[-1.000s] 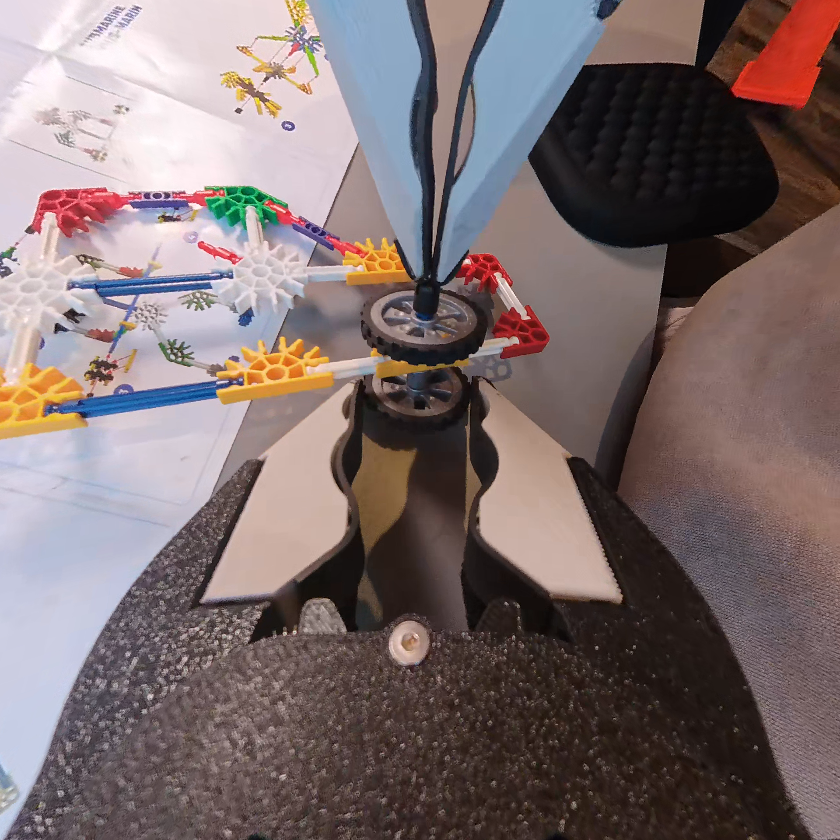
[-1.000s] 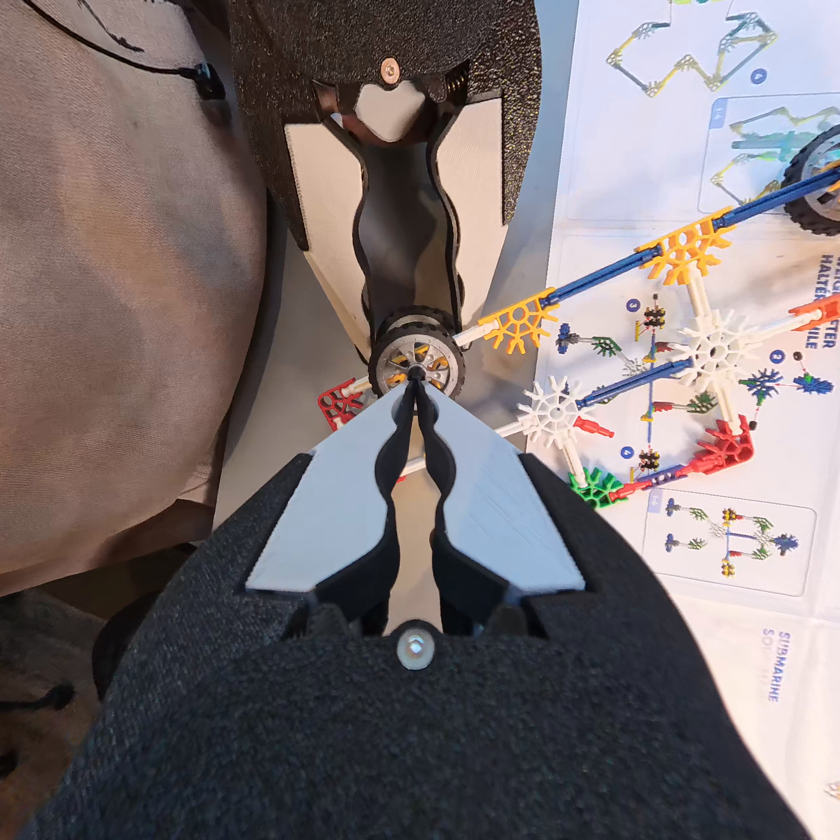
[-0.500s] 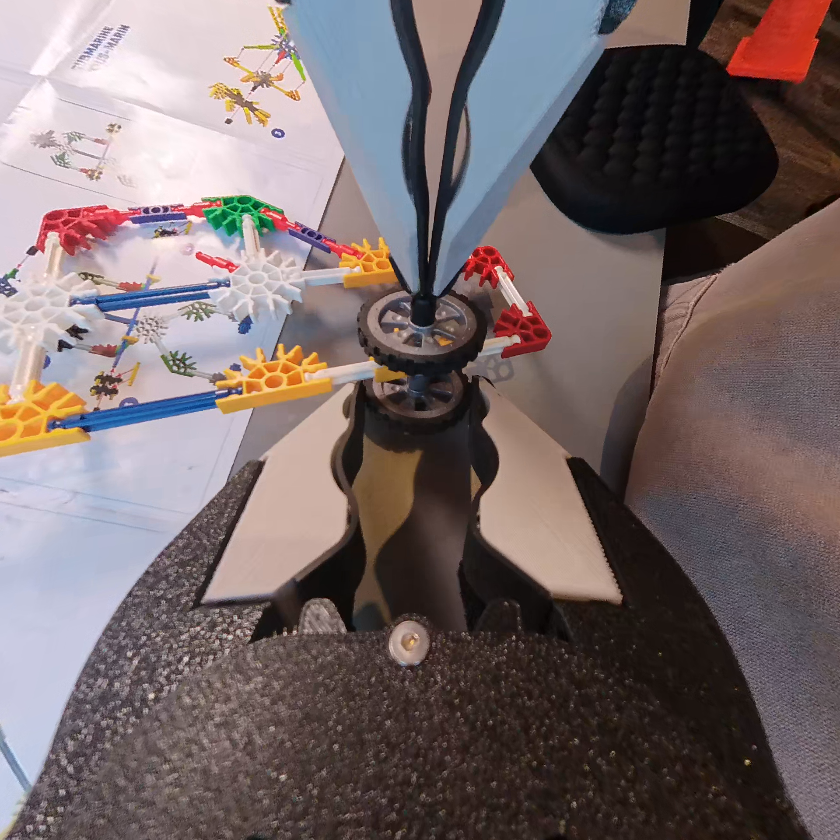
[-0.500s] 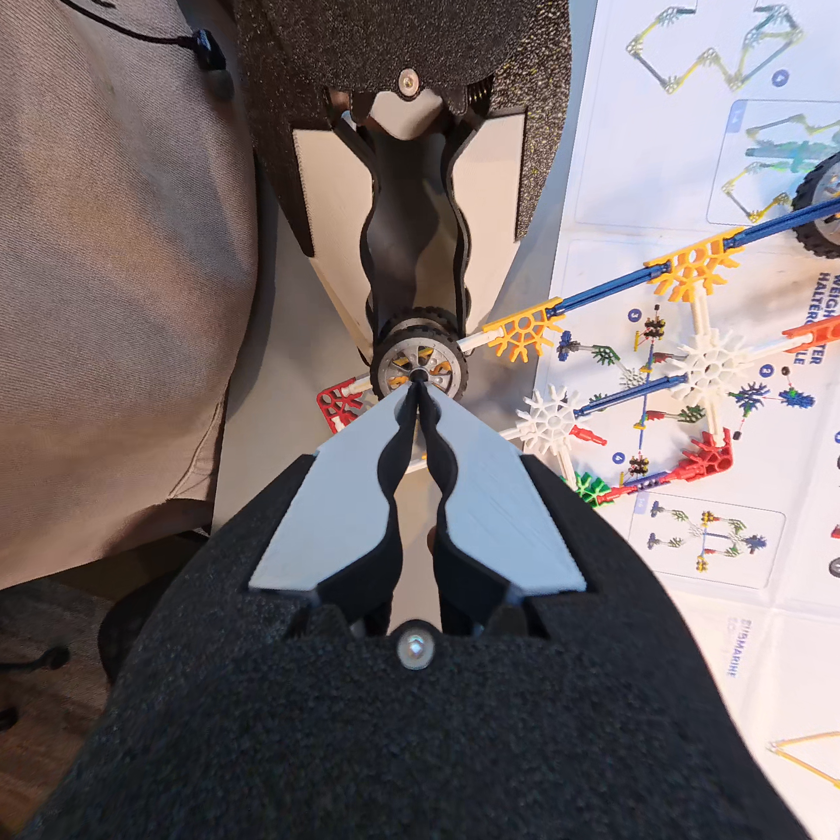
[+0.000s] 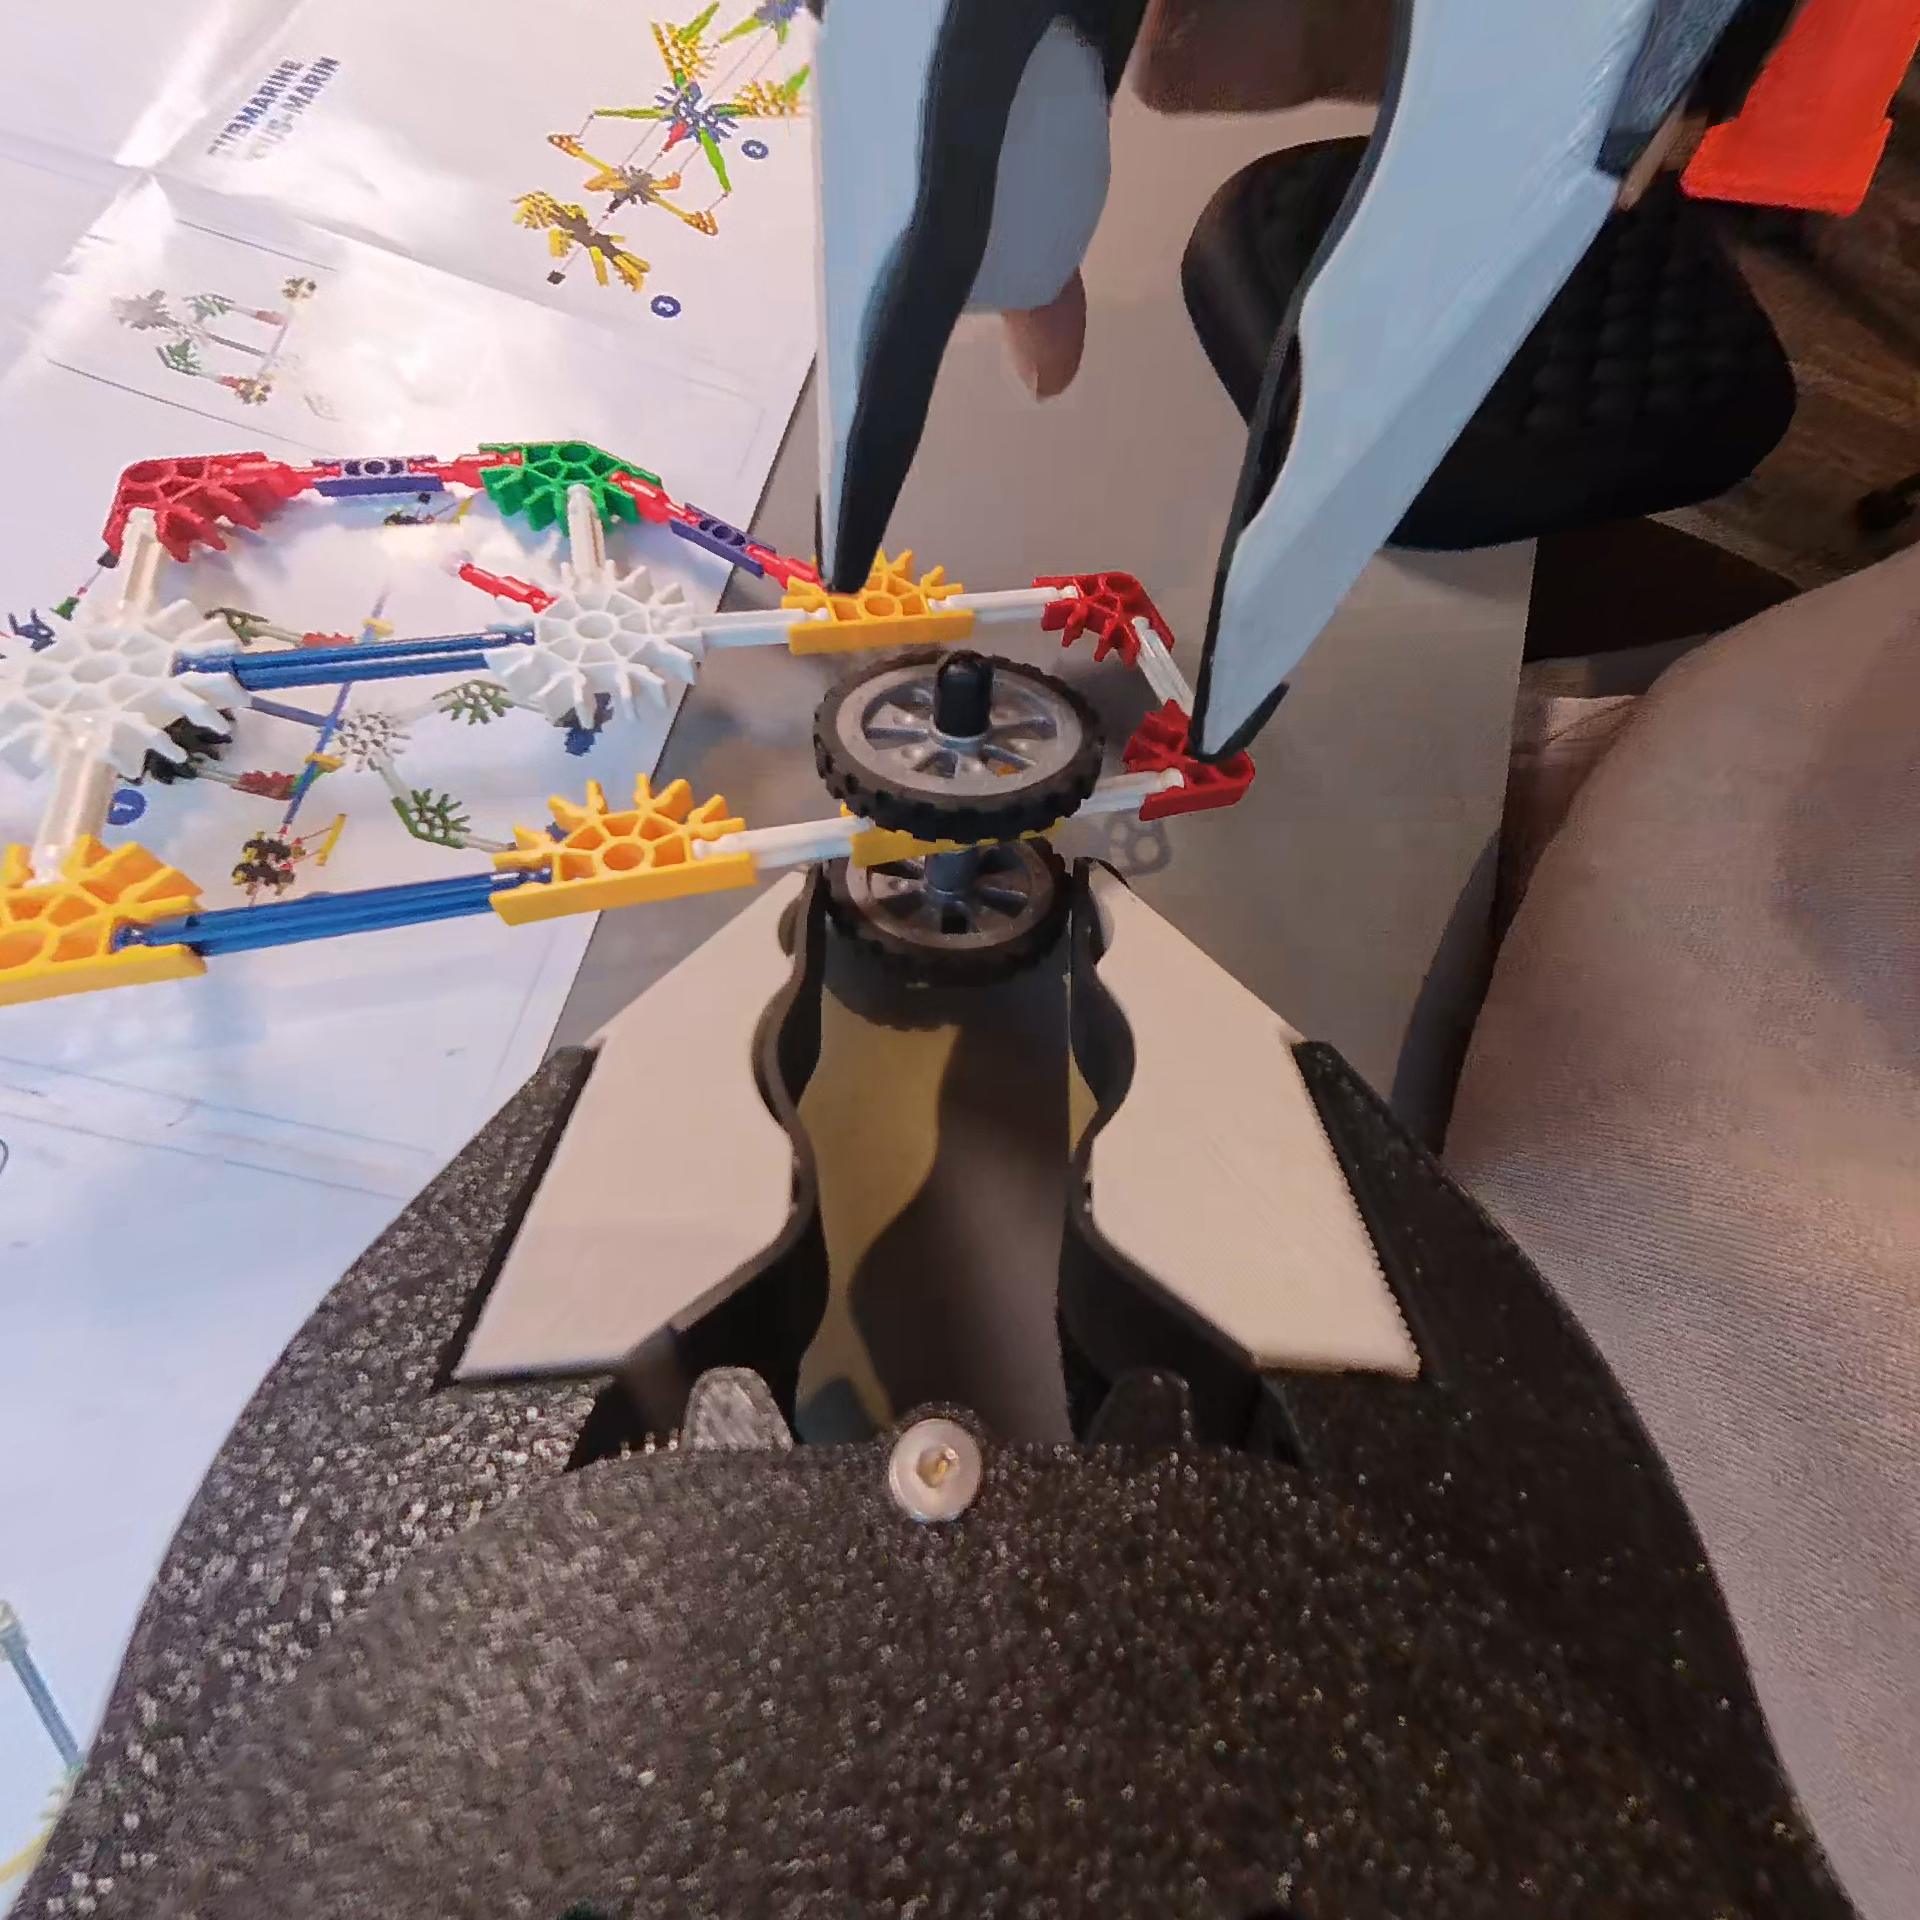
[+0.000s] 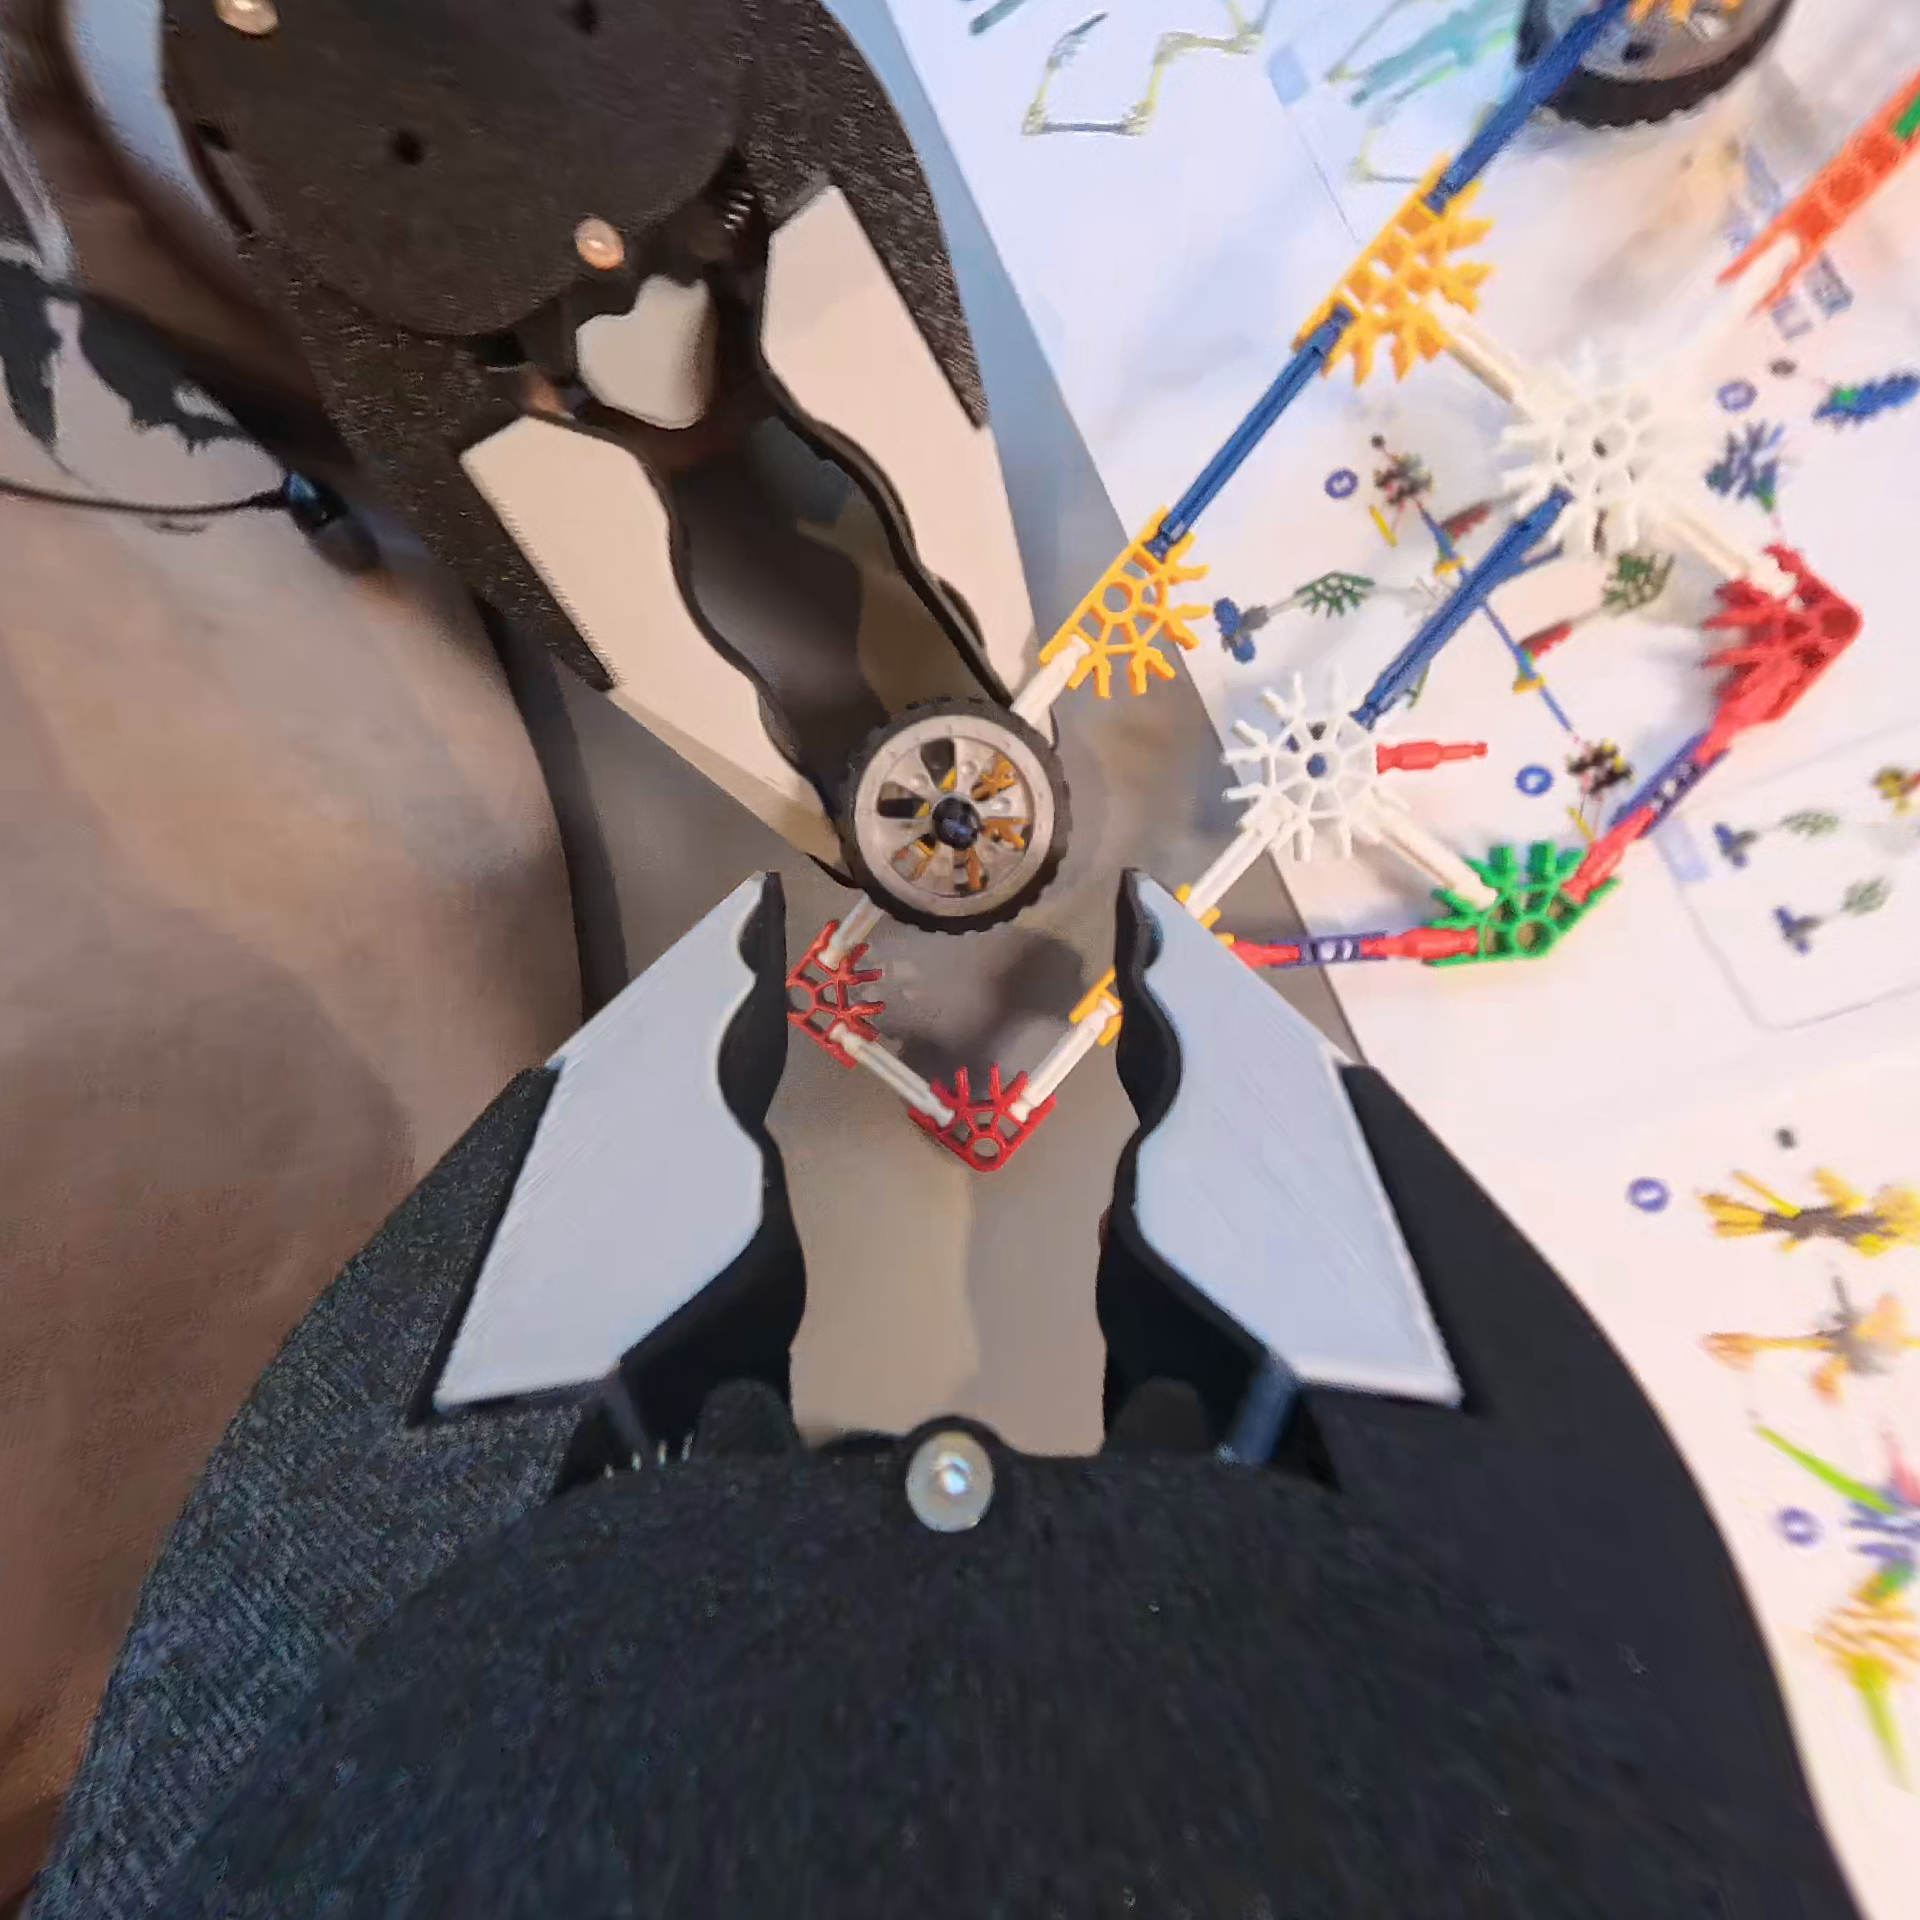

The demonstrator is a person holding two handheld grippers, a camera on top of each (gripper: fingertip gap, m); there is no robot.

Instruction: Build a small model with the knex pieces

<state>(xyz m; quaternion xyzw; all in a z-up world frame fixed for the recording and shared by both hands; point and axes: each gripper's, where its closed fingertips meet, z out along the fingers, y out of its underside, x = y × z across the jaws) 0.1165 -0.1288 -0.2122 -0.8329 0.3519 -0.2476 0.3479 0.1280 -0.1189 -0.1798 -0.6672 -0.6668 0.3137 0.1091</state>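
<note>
A colourful rod-and-connector toy frame (image 5: 623, 852) lies half on a grey table (image 5: 1351, 831). At its near end two black-tyred wheels sit on one black axle (image 5: 961, 681). My left gripper (image 5: 945, 914) is shut on the lower wheel (image 5: 951, 904). The upper wheel (image 5: 956, 743) is free. My right gripper (image 6: 948, 894) is open and empty, its fingertips either side of the frame's red connectors (image 6: 977, 1122), just short of the upper wheel (image 6: 956, 816). It also shows in the left wrist view (image 5: 1034, 660), straddling the axle.
A white instruction sheet (image 5: 312, 1143) lies under most of the frame. Another wheel (image 6: 1652, 52) sits at the frame's far end. A black chair seat (image 5: 1558, 364) and an orange object (image 5: 1808, 125) are beyond the table edge. Grey clothing (image 5: 1714, 1039) borders the table.
My right gripper was shut on the axle tip above the upper wheel; it has opened wide and let go. My left gripper still holds the lower wheel.
</note>
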